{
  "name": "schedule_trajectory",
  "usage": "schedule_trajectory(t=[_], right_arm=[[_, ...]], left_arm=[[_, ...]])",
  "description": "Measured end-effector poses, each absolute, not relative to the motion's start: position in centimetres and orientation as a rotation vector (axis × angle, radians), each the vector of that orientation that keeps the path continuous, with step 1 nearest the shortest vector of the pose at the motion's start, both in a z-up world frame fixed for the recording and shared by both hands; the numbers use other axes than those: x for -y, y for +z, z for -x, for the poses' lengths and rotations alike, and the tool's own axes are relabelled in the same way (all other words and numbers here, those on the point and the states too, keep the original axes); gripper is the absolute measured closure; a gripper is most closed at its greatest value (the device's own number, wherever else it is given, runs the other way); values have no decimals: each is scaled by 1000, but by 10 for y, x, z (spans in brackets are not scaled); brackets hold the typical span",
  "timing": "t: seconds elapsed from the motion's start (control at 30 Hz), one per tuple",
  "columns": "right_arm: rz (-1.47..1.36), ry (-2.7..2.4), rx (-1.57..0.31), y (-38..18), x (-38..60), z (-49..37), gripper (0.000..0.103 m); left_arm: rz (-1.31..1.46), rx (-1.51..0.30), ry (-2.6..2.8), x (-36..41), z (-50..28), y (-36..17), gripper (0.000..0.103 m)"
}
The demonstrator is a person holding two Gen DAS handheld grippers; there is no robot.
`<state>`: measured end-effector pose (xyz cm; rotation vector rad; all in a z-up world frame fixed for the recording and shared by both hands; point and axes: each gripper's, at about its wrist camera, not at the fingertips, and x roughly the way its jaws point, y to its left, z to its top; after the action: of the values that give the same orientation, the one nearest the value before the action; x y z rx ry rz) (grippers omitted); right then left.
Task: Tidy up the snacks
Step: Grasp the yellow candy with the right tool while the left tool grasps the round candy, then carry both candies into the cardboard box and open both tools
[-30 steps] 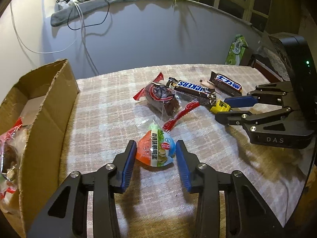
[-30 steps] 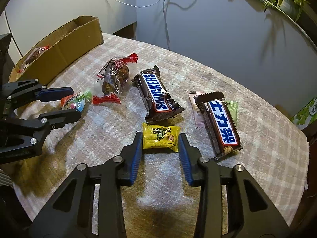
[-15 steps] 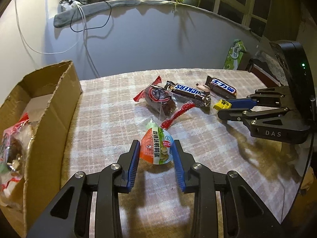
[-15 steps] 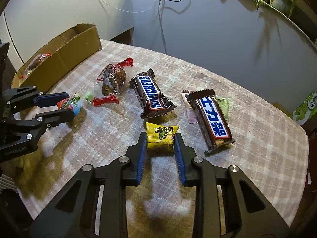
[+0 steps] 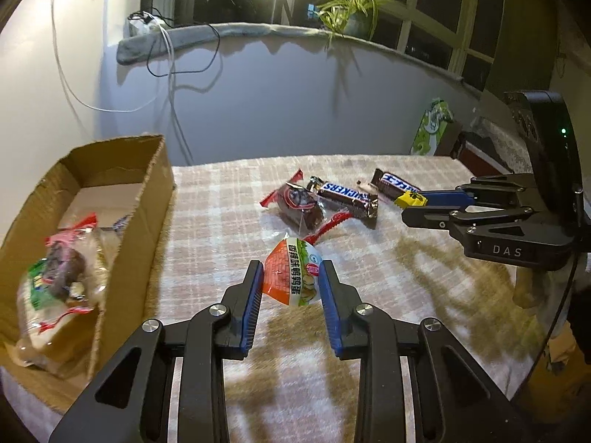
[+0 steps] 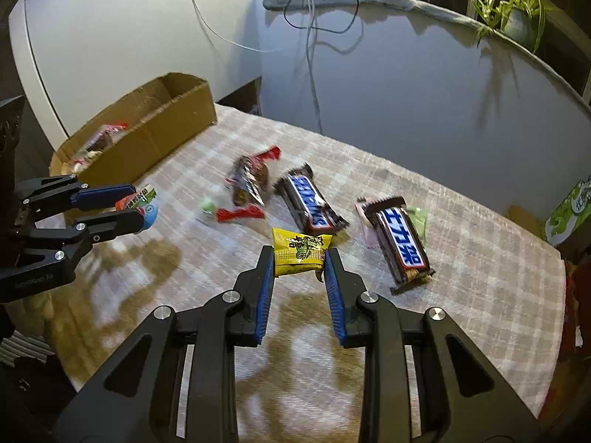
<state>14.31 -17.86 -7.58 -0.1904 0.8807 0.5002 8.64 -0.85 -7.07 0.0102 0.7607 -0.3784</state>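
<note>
Your left gripper (image 5: 291,284) is clamped on the orange-and-white snack packet (image 5: 293,277), its blue pads pressed against both flanks. From the left wrist, the packet appears lifted off the checked tablecloth (image 5: 406,295), its pointed end aimed away from you and its long axis running along the fingers. To your left stands the cardboard box (image 5: 147,199), already holding a few wrapped snacks (image 5: 59,277) (these look like the sorted ones). On the cloth beyond lie a clear-wrapped brown cake (image 5: 299,208), a Snickers bar (image 5: 345,195) and a second chocolate bar (image 5: 397,184), all unsorted. Across the table your right gripper (image 5: 408,203) pinches a yellow sachet (image 5: 410,199).

From the right wrist, the right gripper (image 6: 299,264) is closed on that yellow sachet (image 6: 300,254), which sits crosswise between the pads, its long axis spanning left to right, print facing up. Just beyond it the Snickers bar (image 6: 310,199) lies slanted, pointing away and to the left; the second chocolate bar (image 6: 400,243) lies to the right, over a pink and a pale green sachet. The brown cake (image 6: 251,181) sits between them and the cardboard box (image 6: 147,136). Your left gripper (image 6: 142,205) hangs near the box's open side with its packet.

By my reckoning you are perhaps a third done: two pieces are in hand and bound for the box, with the cake, both bars and the small sachets left to carry over
</note>
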Motion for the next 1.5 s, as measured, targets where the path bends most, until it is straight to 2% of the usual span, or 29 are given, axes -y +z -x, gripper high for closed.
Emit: schedule_trajectory(t=[0.77, 1.5], right_arm=[[240, 668, -791, -31, 67, -164, 75], [292, 800, -830, -43, -44, -210, 75]], left_arm=[[110, -668, -205, -97, -73, -41, 74], [184, -670, -56, -171, -86, -46, 74]])
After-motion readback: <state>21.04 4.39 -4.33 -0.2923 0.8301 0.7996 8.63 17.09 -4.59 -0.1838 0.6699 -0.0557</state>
